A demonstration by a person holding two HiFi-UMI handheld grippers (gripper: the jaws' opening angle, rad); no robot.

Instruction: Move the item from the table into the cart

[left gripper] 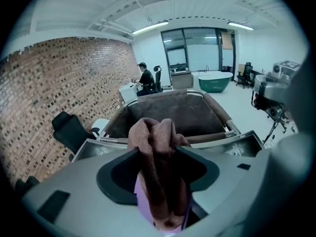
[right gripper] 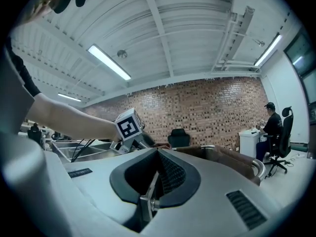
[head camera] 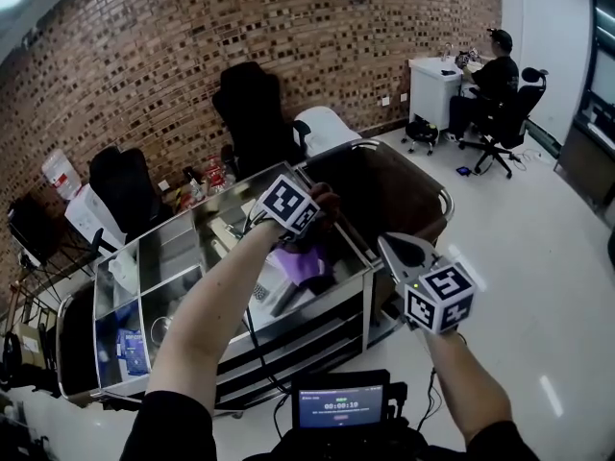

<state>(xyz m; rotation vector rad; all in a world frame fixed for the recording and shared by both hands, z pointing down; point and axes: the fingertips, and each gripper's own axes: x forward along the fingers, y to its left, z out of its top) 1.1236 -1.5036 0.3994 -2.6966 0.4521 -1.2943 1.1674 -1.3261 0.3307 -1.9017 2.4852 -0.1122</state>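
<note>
Left gripper view: the cart (left gripper: 173,112), a deep tub lined in brown fabric with a metal rim, stands at twelve o'clock beyond the shiny steel tabletop (left gripper: 96,147). A crumpled pinkish-brown terry cloth (left gripper: 157,191) hangs between the parted, released jaws of the left hand-held gripper (left gripper: 157,149), its lower end cut off. The right hand-held gripper (right gripper: 159,157) is clenched and empty.

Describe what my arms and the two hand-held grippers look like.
The left hand-held gripper and right hand-held gripper have pale grey moulded bodies with dark jaw recesses. Each carries a white cube printed with black square markers. Black sleeves leave the forearms bare.
</note>
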